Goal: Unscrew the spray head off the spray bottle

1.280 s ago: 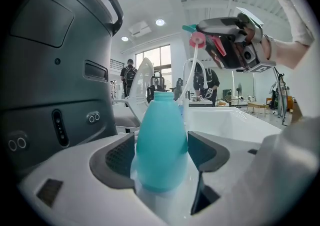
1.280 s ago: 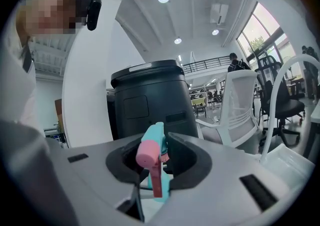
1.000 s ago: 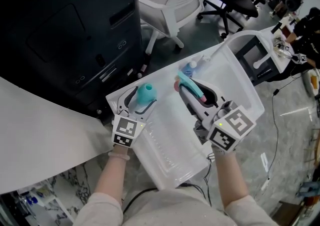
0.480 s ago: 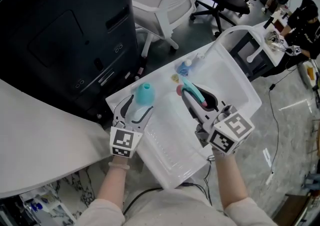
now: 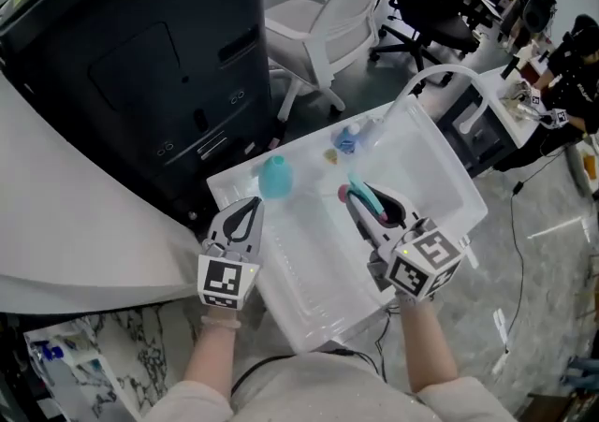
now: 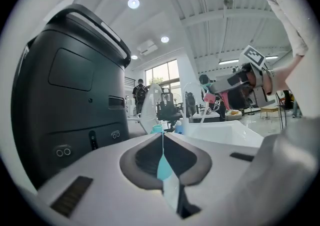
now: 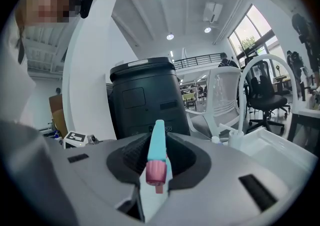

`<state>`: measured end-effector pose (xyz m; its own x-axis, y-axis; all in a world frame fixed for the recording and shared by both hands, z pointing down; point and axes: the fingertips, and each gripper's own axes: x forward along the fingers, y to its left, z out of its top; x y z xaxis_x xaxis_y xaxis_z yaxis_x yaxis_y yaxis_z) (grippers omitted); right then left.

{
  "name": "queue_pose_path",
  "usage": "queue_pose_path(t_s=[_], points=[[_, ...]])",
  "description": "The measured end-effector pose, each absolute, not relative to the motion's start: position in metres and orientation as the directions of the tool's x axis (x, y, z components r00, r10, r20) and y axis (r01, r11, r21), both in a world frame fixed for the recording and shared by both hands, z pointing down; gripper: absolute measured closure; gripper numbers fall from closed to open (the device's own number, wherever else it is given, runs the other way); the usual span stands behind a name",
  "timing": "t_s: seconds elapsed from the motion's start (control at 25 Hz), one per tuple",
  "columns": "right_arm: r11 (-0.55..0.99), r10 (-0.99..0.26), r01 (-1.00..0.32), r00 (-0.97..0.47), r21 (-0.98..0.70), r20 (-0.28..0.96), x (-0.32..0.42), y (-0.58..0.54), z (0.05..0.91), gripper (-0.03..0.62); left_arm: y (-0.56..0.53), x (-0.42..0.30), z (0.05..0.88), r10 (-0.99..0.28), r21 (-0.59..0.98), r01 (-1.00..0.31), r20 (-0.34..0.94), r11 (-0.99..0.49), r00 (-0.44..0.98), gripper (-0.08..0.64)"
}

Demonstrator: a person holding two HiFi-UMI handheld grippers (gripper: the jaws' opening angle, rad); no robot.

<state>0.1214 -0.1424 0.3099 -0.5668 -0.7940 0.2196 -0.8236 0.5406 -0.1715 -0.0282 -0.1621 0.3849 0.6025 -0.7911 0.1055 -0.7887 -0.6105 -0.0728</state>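
Note:
A teal bottle (image 5: 273, 177) without its head stands upright on the white tray (image 5: 426, 163), just past the tips of my left gripper (image 5: 249, 210). That gripper is shut and empty. In the left gripper view its jaws meet (image 6: 162, 137), and the bottle (image 6: 157, 129) shows beyond them. To the right, my right gripper (image 5: 356, 196) is shut on the teal spray head (image 5: 368, 197) with a pink nozzle, held above the tray. In the right gripper view the spray head (image 7: 155, 152) lies between the pads, nozzle toward the camera.
A small blue bottle (image 5: 346, 138) stands at the tray's far edge. A large black bin (image 5: 159, 65) rises to the left behind the tray. A white chair (image 5: 342, 8) and a black office chair (image 5: 440, 4) stand beyond. A white arched handle (image 5: 449, 74) is at the tray's right.
My left gripper has let go of the teal bottle, pulled back toward me and closed. The bottle stays standing on the tray. The right gripper still holds the spray head.

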Motion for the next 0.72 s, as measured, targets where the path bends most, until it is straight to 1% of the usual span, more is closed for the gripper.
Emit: queue_pose_path(t_s=[0.36, 0.72], points=[[0.597, -0.749, -0.784, -0.621, -0.173, 0.231, 0.134, -0.106, 0.317, 0.497, -0.104, -0.041, 0.378, -0.872, -0.015, -0.876, 0.100, -0.482, 0.478, 0.554], [0.630, -0.728, -0.758, -0.652, -0.170, 0.210, 0.142, -0.067, 0.315, 0.497, -0.055, -0.045, 0.363, -0.909, -0.040, -0.911, 0.087, -0.411, 0.407, 0.555]])
